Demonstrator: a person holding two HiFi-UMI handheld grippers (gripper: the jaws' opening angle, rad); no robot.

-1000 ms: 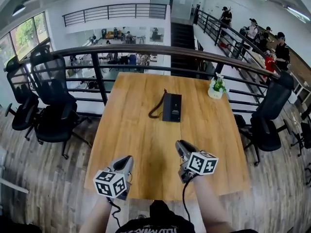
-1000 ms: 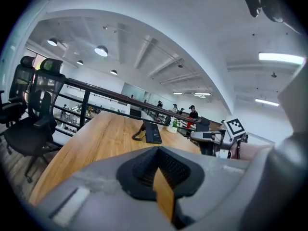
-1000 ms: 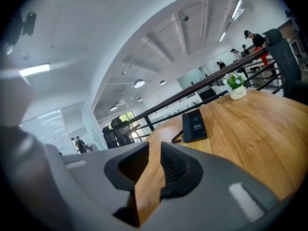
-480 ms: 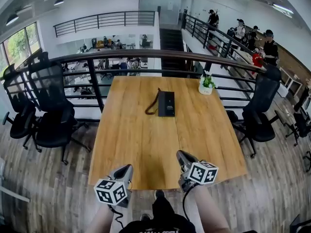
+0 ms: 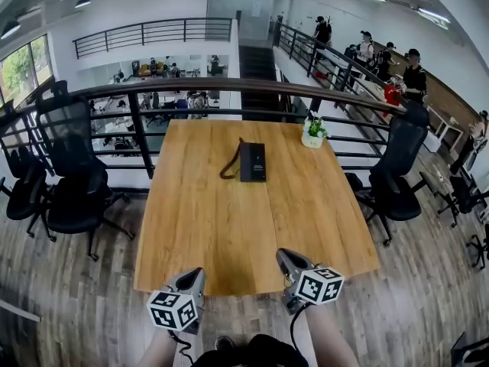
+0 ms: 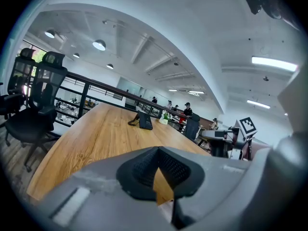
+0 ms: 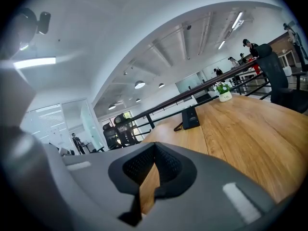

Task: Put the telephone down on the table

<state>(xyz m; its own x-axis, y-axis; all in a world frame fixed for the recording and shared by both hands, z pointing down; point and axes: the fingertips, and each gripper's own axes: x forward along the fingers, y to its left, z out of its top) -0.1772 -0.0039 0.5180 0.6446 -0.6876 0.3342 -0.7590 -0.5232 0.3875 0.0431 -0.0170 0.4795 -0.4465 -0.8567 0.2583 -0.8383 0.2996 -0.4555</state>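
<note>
Two grippers hang at the near edge of the wooden surface [image 5: 252, 228], side by side and apart, each pointing ahead toward the far end and tipped a little downward. The left gripper [image 5: 195, 273] sits at the near left corner, the right gripper [image 5: 285, 255] a little further in over the wood, and a bare forearm runs back from each to the bottom of the head view.

In the left gripper view, the left gripper's fingers [image 6: 144, 170] are pressed together with nothing held, only a sliver of wood showing through the notch between them. The right gripper view shows the same: fingers [image 7: 166, 170] closed, with nothing clamped.

The telephone [image 5: 253, 162] lies flat on the far half of the surface, well apart from both grippers. It is a dark, flat rectangle with its long axis running away from the person toward the railing [image 5: 229, 86]. Its cord [image 5: 230, 165] loops out from its left side onto the wood.

A small potted plant [image 5: 312, 131] stands near the far right corner. Black office chairs [image 5: 72, 167] flank the surface on both sides.
</note>
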